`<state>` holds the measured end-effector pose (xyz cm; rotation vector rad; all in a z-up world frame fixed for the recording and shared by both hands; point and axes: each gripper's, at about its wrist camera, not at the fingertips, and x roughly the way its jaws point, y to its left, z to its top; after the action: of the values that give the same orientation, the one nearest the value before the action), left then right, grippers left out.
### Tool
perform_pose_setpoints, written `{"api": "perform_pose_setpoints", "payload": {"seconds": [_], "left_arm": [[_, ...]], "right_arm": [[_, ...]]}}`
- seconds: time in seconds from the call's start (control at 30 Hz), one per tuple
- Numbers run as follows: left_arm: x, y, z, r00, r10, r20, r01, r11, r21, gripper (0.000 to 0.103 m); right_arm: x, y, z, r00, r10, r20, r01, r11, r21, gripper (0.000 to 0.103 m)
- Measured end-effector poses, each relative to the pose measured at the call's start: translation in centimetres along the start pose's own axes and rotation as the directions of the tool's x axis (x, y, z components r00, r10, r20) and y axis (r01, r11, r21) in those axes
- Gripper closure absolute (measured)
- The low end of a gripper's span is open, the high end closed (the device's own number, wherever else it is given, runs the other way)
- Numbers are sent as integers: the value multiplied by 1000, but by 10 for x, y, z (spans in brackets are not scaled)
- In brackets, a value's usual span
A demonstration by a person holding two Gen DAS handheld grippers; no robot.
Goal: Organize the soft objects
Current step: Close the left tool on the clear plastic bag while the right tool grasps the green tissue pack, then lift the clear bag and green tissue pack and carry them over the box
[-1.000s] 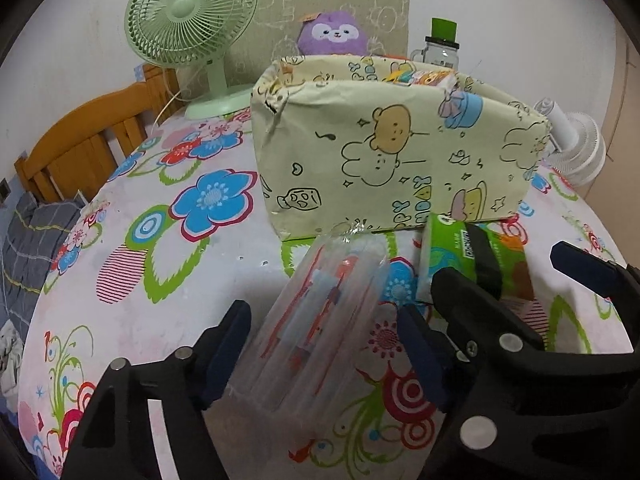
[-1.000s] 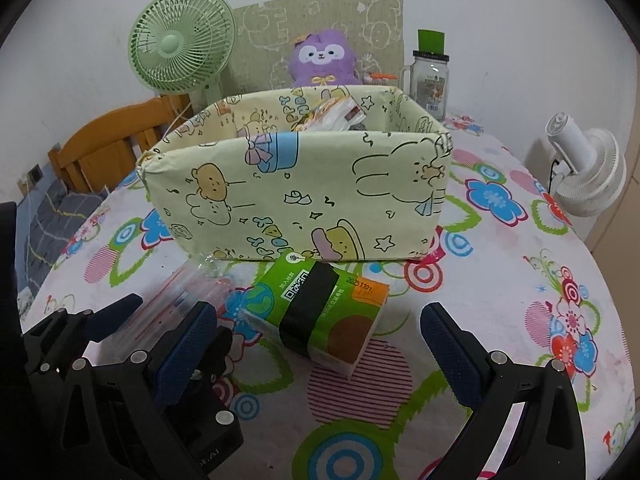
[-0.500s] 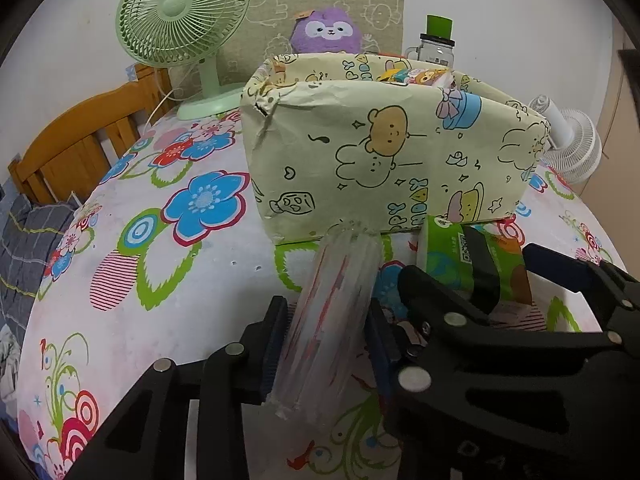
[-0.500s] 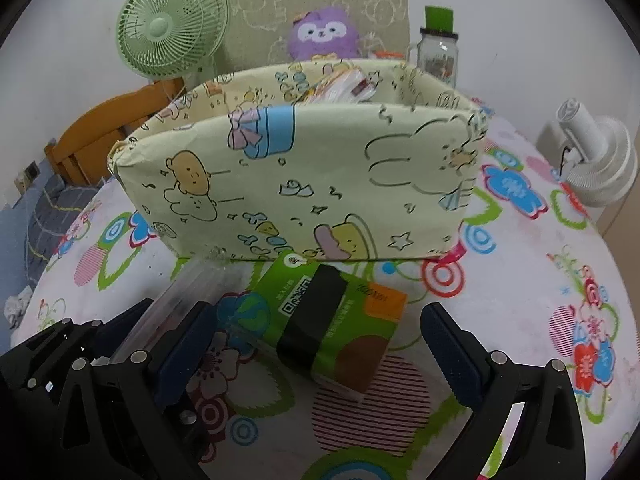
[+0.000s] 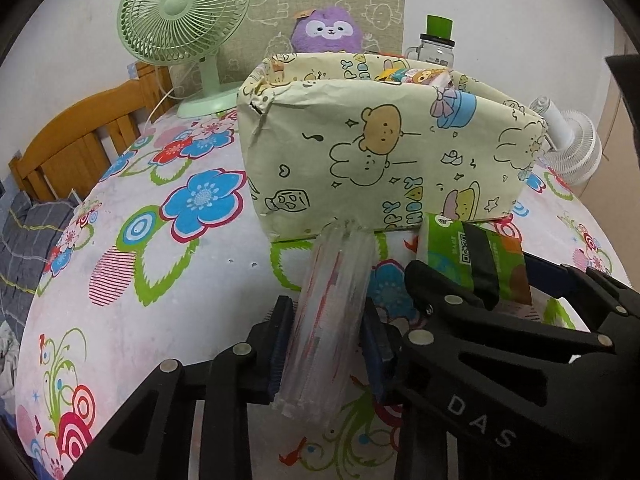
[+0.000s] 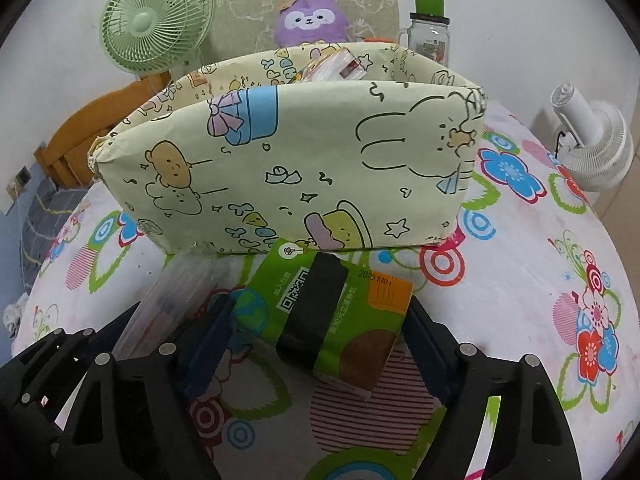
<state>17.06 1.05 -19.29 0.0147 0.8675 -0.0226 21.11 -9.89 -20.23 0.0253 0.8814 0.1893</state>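
Note:
A clear plastic packet [image 5: 336,292] with red and white contents lies in front of the cream cartoon-print box [image 5: 400,160]. My left gripper [image 5: 326,344] is closing, and its blue pads press the packet's near end from both sides. To its right lies a green tissue pack [image 6: 332,312] with a black band, right against the box [image 6: 300,160]. My right gripper [image 6: 320,348] is closing around this pack. Its pads stand just at the pack's two sides, and I see no squeeze on it. In the left wrist view the tissue pack [image 5: 476,256] shows partly behind the right gripper's fingers.
The box holds several packets [image 5: 416,76]. Behind it stand a green fan [image 5: 184,20], a purple plush toy [image 5: 328,32] and a jar with a green lid [image 5: 438,40]. A white fan [image 6: 592,144] is at the right, a wooden chair back [image 5: 76,140] at the left. The floral tablecloth [image 5: 140,280] covers the table.
The left jaws have closed onto the clear packet and squeezed it narrower. The right gripper has come forward around the tissue pack, and its jaws have narrowed to the pack's sides.

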Motion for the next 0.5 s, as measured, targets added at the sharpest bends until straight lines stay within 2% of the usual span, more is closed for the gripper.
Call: {"api": "perform_pose_setpoints", "payload": {"seconds": [0.5], "left_arm": [[-23, -17, -13, 1000, 1, 21, 0, 1000, -6, 77]], "right_arm": [[-39, -7, -19, 999, 6, 53, -5, 1000, -15, 21]]}}
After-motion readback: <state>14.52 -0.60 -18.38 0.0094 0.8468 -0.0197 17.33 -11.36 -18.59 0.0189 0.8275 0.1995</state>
